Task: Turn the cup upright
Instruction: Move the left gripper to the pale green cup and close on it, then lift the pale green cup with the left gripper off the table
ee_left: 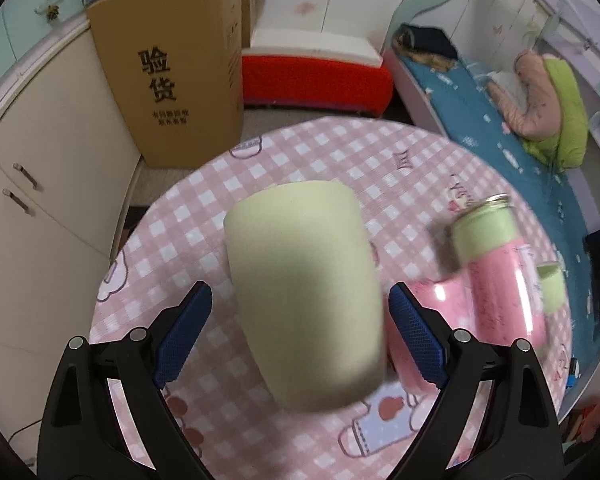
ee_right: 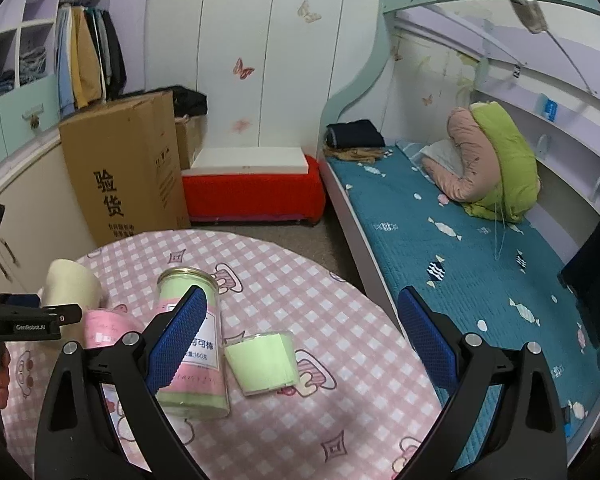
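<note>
A pale cream cup [ee_left: 304, 292] stands upside down on the round pink checked table [ee_left: 308, 148], flat base up. My left gripper [ee_left: 300, 332] is open, its blue pads on either side of the cup with a gap on each side. The cup also shows in the right wrist view [ee_right: 73, 284] at the far left, with the left gripper [ee_right: 28, 316] next to it. My right gripper [ee_right: 300, 332] is open and empty above the table's right part.
A pink and green canister [ee_right: 190, 340] stands right of the cup, with a pink roll [ee_right: 106, 326] and a small clear green cup [ee_right: 262, 362] near it. A cardboard box [ee_left: 172, 80], cabinets [ee_left: 40, 200], a red bench [ee_left: 316, 76] and a bed [ee_right: 460, 260] surround the table.
</note>
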A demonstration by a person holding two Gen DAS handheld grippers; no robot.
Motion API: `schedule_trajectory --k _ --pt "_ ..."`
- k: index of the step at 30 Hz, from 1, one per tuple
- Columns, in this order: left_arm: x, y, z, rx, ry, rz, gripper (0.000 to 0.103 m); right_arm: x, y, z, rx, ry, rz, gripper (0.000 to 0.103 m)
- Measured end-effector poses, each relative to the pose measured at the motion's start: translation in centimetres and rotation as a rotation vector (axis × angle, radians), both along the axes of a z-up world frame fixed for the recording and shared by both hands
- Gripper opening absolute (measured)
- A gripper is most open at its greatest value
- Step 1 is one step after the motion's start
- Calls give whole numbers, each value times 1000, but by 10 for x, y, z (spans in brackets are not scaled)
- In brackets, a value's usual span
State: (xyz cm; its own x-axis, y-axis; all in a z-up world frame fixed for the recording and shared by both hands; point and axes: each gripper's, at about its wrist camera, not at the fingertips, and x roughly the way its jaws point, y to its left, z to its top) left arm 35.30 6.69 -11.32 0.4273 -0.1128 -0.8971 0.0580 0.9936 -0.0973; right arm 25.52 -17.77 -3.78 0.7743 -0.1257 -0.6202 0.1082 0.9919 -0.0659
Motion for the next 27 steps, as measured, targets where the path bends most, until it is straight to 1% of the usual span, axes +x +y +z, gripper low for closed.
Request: schedule_trajectory --k 3,4,5,6,10,14,17,19,23,27 --pt "5 -1 -9 -22 44 -10 89 8 -2 -7 13 18 7 93" --pt "8 1 -13 -54 63 -21 87 10 -2 -9 12 22 6 93" --pt "8 1 -15 -92 83 -33 80 12 -3 -10 12 28 3 93" --pt "8 0 -16 -110 96 -35 79 12 -4 -10 17 32 1 93" --pt "5 6 -16 -128 87 -28 78 12 -6 -10 30 28 -9 93" --pt "-12 10 -10 -95 63 -22 78 3 -11 -7 51 29 -19 93" --pt "-30 12 2 -95 46 -26 78 -10 -12 -2 66 21 -24 93" --pt "-39 13 14 -78 21 -22 78 -21 -12 3 80 14 -27 93" --pt "-77 10 32 -58 -1 -26 78 -53 -12 11 101 1 -27 92" --pt "-127 -14 41 -29 -29 -39 78 -96 -16 15 115 0 -27 93"
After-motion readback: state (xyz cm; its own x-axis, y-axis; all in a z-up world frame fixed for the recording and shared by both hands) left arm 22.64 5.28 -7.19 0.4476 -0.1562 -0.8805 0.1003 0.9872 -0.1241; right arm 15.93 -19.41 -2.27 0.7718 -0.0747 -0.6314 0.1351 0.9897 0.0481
